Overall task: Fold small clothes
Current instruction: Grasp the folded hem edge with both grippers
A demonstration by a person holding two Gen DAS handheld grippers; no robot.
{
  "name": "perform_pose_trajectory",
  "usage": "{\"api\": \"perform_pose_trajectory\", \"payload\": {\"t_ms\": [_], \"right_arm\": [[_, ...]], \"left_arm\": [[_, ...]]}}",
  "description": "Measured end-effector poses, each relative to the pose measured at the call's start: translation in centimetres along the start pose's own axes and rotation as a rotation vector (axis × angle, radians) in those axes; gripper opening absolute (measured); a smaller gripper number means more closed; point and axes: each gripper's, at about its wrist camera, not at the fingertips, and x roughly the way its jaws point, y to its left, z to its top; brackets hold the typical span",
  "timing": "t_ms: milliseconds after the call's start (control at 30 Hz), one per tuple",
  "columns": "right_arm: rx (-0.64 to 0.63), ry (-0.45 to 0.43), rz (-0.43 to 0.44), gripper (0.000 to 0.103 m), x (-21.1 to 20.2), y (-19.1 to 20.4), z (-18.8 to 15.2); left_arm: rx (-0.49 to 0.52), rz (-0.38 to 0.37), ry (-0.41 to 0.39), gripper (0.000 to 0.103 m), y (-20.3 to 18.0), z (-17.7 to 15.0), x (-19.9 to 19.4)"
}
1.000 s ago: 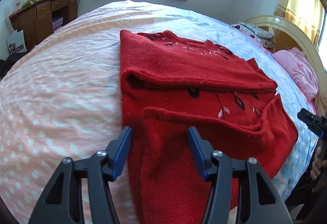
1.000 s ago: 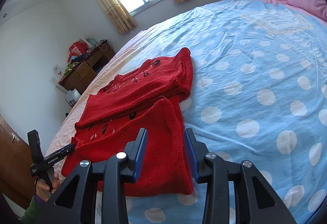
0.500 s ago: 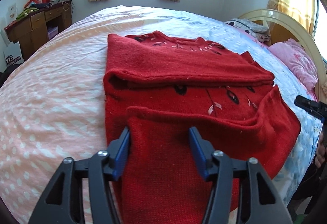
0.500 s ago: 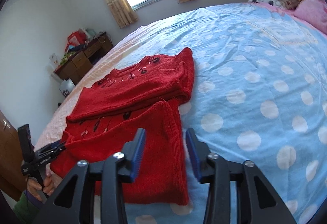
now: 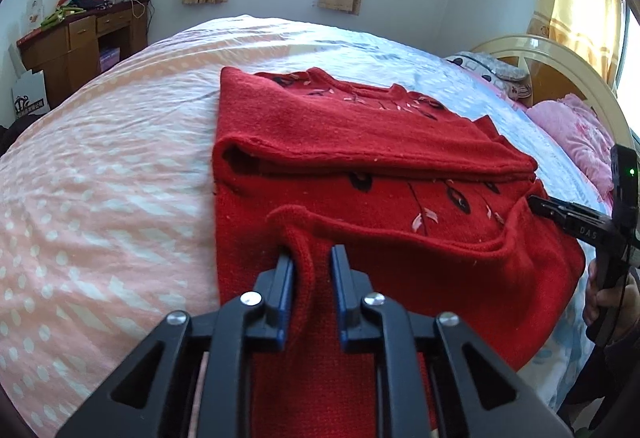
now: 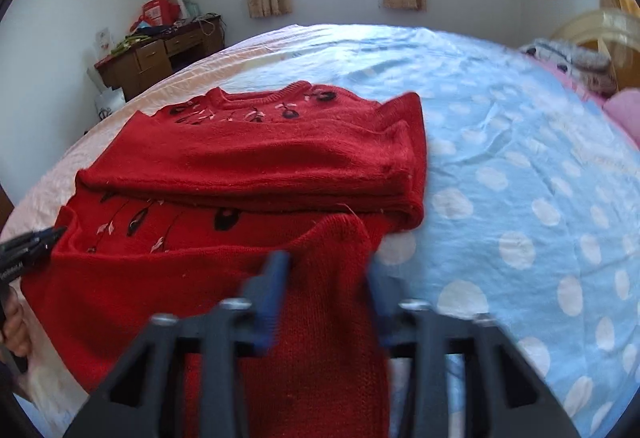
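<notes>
A red knit sweater [image 5: 360,142] with dark flower embroidery lies partly folded on the bed; it also shows in the right wrist view [image 6: 256,158]. Its top part is folded over, and its near edge is folded up. My left gripper [image 5: 311,258] is shut on the near left corner of that edge, with a fold of red knit pinched between the blue pads. My right gripper [image 6: 326,270] is blurred, its jaws apart around the near right corner of the sweater. The right gripper's tip shows in the left wrist view [image 5: 560,214], at the sweater's right edge.
The bed [image 5: 100,174] has a pink and blue dotted sheet. A wooden desk [image 5: 76,42] with clutter stands at the left wall. Pink pillows [image 5: 580,134] and a cream headboard [image 5: 560,58] lie at the right. A window with curtains is behind.
My left gripper has closed on the sweater's near left corner and lifted a fold. My right gripper has moved in over the near right corner, still apart.
</notes>
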Motion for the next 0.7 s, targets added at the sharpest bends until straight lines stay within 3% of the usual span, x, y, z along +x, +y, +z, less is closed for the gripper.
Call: {"api": "perform_pose_trajectory", "payload": {"t_ms": [133, 267, 333, 433, 567, 633, 700], "right_arm": [[-0.027, -0.017, -0.033, 0.010, -1.1, 0.5, -0.3], [0.020, -0.064, -0.020, 0.007, -3.4, 0.1, -0.5], [0.029, -0.062, -0.016, 0.007, -3.7, 0.0, -0.7], [0.026, -0.040, -0.023, 0.007, -3.5, 0.2, -1.2], [0.050, -0.014, -0.011, 0.007, -2.9, 0.1, -1.7], [0.055, 0.008, -0.004, 0.007, -2.3, 0.1, -1.8], [0.050, 0.018, -0.010, 0.007, -2.1, 0.2, -1.9]], "left_arm": [[0.006, 0.014, -0.004, 0.011, -0.4, 0.0, -0.2], [-0.019, 0.002, -0.006, 0.011, -0.1, -0.1, -0.6], [-0.014, 0.036, 0.013, 0.019, -0.1, -0.1, -0.2], [-0.042, 0.017, 0.017, 0.025, 0.3, 0.1, -0.1], [-0.063, 0.001, 0.012, 0.027, 0.4, 0.2, 0.1], [-0.070, -0.006, 0.005, 0.023, 0.4, 0.1, 0.2], [-0.061, 0.000, 0.003, 0.010, 0.3, 0.0, 0.0]]}}
